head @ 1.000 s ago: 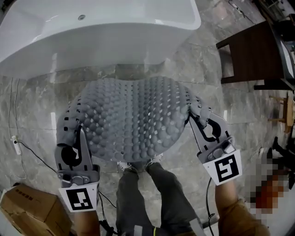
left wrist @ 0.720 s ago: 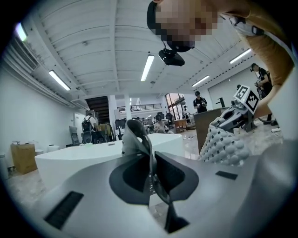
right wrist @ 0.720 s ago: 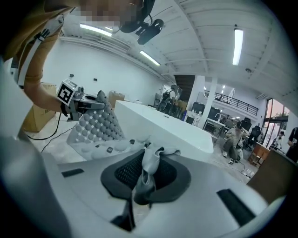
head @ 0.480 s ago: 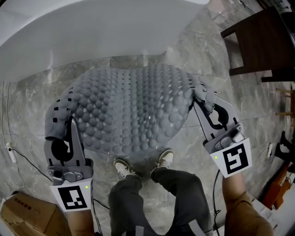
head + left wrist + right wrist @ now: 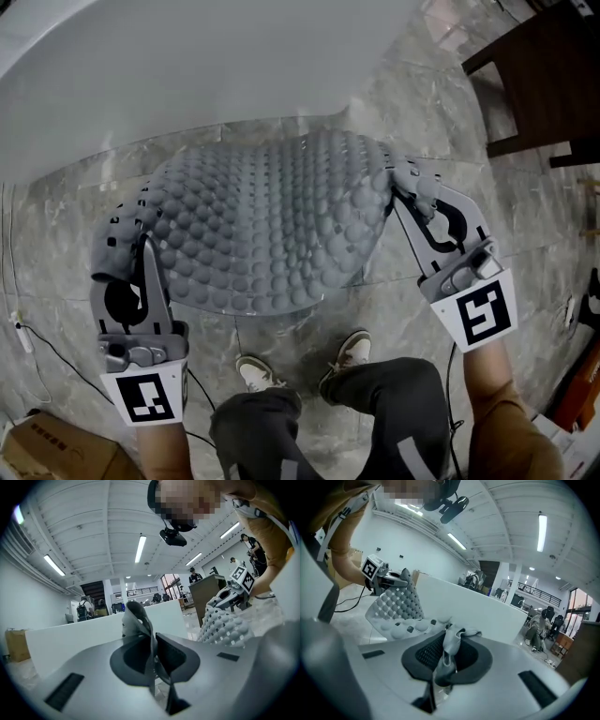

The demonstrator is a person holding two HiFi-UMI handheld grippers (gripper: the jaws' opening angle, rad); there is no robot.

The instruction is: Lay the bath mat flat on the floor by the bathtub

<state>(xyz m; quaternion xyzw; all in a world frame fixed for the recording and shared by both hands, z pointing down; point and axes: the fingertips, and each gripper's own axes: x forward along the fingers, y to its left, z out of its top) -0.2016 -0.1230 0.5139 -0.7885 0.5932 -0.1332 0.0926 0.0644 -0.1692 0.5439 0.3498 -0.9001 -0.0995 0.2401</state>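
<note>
With my left claw and right claw each clamped on an end of the bath mat bowed between them, letting go unevenly could buckle it against the bathtub beyond.

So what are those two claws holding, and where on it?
Both hold the grey bath mat: the left gripper pinches its left edge, the right gripper its right edge.
</note>
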